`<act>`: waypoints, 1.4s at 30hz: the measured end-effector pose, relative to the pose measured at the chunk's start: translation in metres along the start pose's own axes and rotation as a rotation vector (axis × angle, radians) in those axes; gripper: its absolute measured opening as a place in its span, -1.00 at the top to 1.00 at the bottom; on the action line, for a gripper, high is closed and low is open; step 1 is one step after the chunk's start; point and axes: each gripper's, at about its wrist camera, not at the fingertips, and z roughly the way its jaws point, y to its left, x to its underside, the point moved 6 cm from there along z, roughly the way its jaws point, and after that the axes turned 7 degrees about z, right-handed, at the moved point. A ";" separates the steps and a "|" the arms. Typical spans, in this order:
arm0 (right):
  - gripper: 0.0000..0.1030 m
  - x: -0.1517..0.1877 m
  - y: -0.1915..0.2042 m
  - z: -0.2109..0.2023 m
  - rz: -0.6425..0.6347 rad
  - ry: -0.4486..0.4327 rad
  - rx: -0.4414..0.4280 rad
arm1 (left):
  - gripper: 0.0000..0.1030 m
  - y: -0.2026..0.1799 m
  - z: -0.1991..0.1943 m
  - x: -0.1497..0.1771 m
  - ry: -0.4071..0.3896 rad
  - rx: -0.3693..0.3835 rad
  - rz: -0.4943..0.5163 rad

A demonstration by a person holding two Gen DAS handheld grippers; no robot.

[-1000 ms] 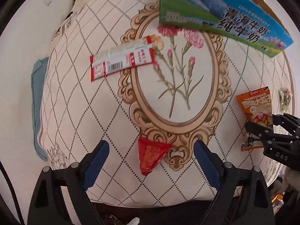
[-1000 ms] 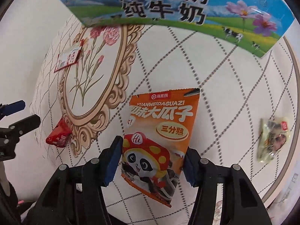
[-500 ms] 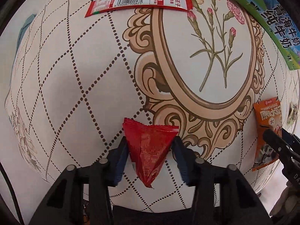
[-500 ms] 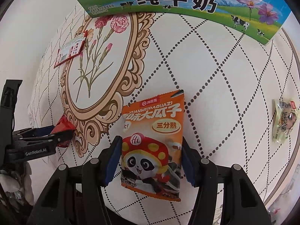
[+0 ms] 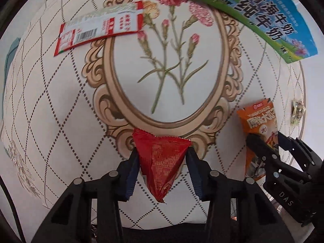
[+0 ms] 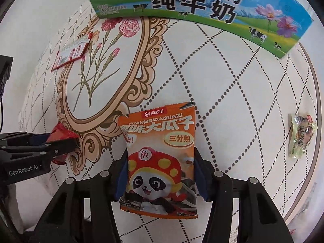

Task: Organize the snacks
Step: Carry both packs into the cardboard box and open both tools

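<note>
The left tool (image 5: 162, 162) is clenched on a red triangular snack packet (image 5: 161, 162) over the floral tablecloth (image 5: 60, 105). The right tool (image 6: 160, 174) grips an orange sunflower-seed bag (image 6: 160, 158), near the milk carton box (image 6: 202, 4).

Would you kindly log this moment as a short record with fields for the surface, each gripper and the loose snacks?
surface: round quilted cloth with a framed carnation print
left gripper: shut on red triangular snack packet
right gripper: shut on orange sunflower seed bag with panda mascot
loose snacks: red-and-white sachet at far left; small pale green packet at right edge
container: blue-green milk carton box at far side
</note>
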 end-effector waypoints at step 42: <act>-0.96 -0.306 -0.104 -0.051 0.310 -0.124 -0.064 | -0.61 -0.094 -0.049 -0.352 0.021 0.048 0.184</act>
